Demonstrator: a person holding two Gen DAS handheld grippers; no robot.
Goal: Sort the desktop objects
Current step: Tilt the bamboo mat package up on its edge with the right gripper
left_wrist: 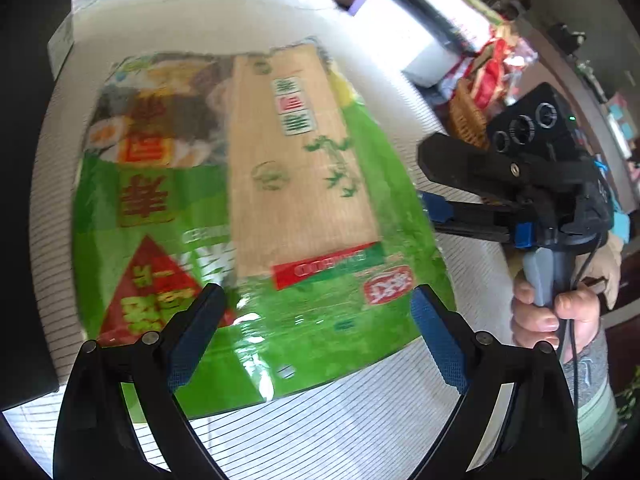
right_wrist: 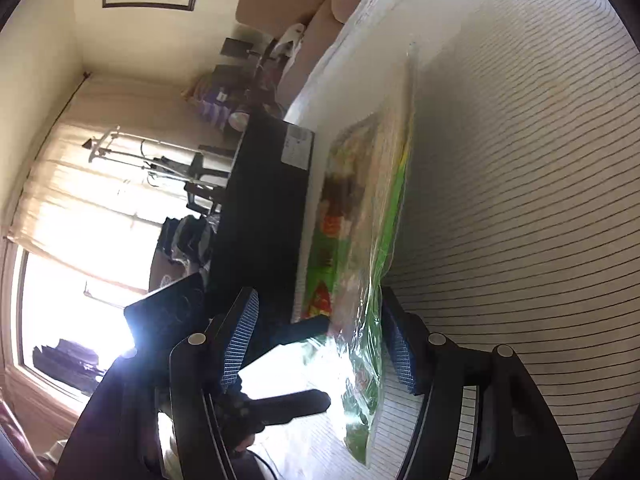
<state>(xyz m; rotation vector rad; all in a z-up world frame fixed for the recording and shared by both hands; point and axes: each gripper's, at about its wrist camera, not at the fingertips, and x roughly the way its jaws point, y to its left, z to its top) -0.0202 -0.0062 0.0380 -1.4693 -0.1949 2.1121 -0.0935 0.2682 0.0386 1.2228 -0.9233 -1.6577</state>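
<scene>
Green packet [left_wrist: 256,216] lies flat on striped worktop [left_wrist: 360,420], centre of left wrist frame. Left tool [left_wrist: 316,312] spread wide above packet's near edge, not pinching. Right tool [right_wrist: 320,340] half spread around packet's edge [right_wrist: 360,360]; contact unclear.

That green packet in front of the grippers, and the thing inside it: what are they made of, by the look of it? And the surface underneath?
Green packet: looks like thin glossy plastic film; it wrinkles and throws bright glare near the left gripper.
Tan mat inside: probably bamboo or wood slats; fine parallel lines, matte, bamboo-leaf print.
Striped cloth: seems a woven fabric, matte white with thin dark stripes.
</scene>
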